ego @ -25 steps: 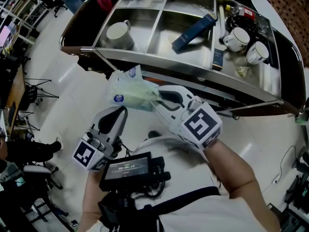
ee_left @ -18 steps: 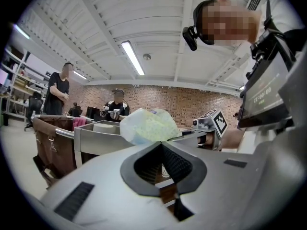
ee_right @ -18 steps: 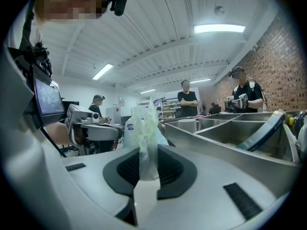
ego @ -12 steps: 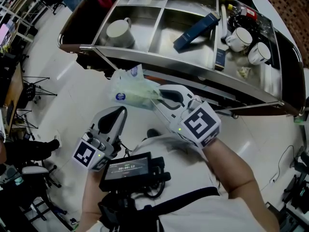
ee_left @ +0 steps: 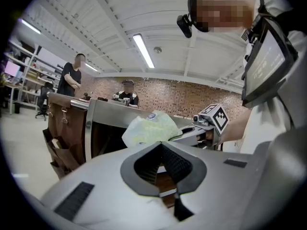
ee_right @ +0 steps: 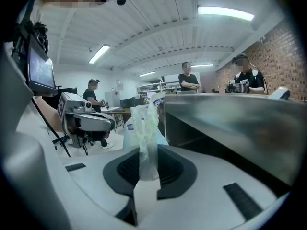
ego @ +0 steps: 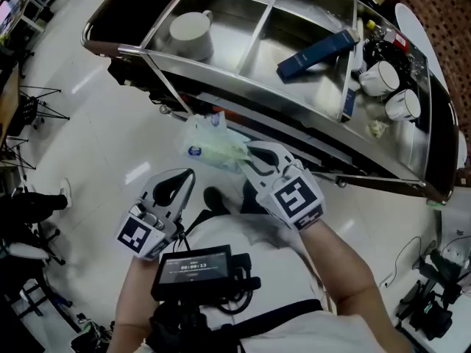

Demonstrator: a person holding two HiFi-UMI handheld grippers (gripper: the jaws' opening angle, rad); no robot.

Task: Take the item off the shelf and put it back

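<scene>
A clear plastic bag of pale green stuff point(ego: 212, 144) hangs in the air just in front of the metal shelf's front rail point(ego: 294, 120), over the floor. My right gripper point(ego: 244, 155) is shut on the bag's edge; in the right gripper view the plastic point(ee_right: 142, 128) is pinched between the pads point(ee_right: 165, 169) of that gripper point(ee_right: 146, 152). My left gripper point(ego: 179, 188) is lower and to the left, apart from the bag, shut with nothing in it. From the left gripper point(ee_left: 161, 143) view the bag point(ee_left: 151, 127) is seen ahead with the right gripper point(ee_left: 206, 128) beside it.
The shelf's bays hold a white mug point(ego: 191, 35), a dark blue box point(ego: 316, 54) lying tilted, and two white cups point(ego: 379, 79) at the right. Tripod legs point(ego: 37, 101) stand on the floor at the left. People stand behind the shelf point(ee_right: 189, 83).
The view has swung a little, so the shelf sits more to the right. The bag stays in my right gripper, just off the shelf's front. The left gripper has hardly moved.
</scene>
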